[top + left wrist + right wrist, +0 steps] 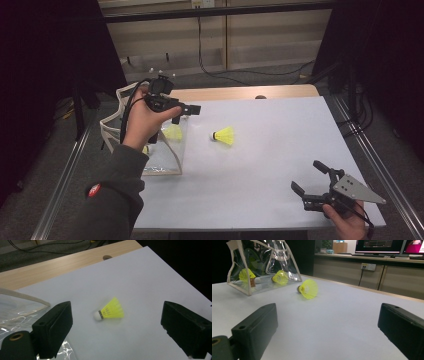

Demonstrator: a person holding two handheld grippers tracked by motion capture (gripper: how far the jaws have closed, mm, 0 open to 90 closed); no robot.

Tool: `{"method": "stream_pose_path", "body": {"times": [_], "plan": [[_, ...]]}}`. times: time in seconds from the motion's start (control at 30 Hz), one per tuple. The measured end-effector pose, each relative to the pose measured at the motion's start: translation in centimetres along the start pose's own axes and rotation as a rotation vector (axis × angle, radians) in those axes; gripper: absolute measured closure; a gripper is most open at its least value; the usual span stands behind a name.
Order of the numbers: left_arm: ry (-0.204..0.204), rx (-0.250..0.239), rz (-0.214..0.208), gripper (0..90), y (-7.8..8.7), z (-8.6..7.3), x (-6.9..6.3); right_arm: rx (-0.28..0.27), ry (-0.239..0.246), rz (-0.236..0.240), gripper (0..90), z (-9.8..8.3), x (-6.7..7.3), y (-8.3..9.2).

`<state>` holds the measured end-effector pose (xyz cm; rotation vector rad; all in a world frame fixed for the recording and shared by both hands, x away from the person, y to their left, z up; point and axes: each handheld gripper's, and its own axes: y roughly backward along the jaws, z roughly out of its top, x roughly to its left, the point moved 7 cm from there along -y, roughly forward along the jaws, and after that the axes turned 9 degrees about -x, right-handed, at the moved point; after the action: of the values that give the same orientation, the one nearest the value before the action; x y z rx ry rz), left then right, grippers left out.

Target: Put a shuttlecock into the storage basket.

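Overhead, the left gripper (189, 110) hangs with jaws spread wide and empty above a clear bag (161, 159) holding 2 yellow shuttlecocks. 1 loose shuttlecock (224, 135) lies on the white table (260, 165) beside the bag. Right gripper (311, 178) rests near the table's front corner, jaws likewise apart.
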<state>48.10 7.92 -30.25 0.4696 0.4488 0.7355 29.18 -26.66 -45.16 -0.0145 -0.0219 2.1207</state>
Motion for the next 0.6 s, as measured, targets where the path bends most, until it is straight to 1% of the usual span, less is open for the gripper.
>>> {"method": "stream_pose_path", "body": {"times": [0.07, 0.17, 0.33, 0.43, 0.47, 0.5, 0.6], "plan": [[0.009, -0.004, -0.003, 9.7, -0.2, -0.1, -0.1, 0.0, 0.0, 0.001, 2.5, 0.0, 0.0, 0.0], [0.002, 0.001, -0.006, 9.0, -0.5, -0.3, -0.2, 0.0, 0.001, 0.0, 2.5, 0.0, 0.0, 0.0], [0.008, -0.005, -0.005, 7.8, -0.9, -0.6, -0.5, 0.001, 0.002, -0.001, 2.5, 0.0, 0.0, 0.0], [0.012, -0.007, -0.011, 7.5, -1.2, -0.9, -0.5, -0.001, 0.003, -0.001, 2.5, 0.0, 0.0, 0.0], [0.019, -0.011, -0.01, 7.3, -1.3, -1.0, -0.5, -0.001, 0.003, -0.001, 2.5, 0.0, 0.0, 0.0], [0.016, -0.01, -0.014, 7.2, -1.4, -1.0, -0.5, -0.001, 0.004, -0.001, 2.5, 0.0, 0.0, 0.0], [0.021, -0.006, -0.012, 7.0, -1.6, -1.4, -0.5, 0.0, 0.004, 0.0, 2.5, 0.0, 0.0, 0.0]]}}
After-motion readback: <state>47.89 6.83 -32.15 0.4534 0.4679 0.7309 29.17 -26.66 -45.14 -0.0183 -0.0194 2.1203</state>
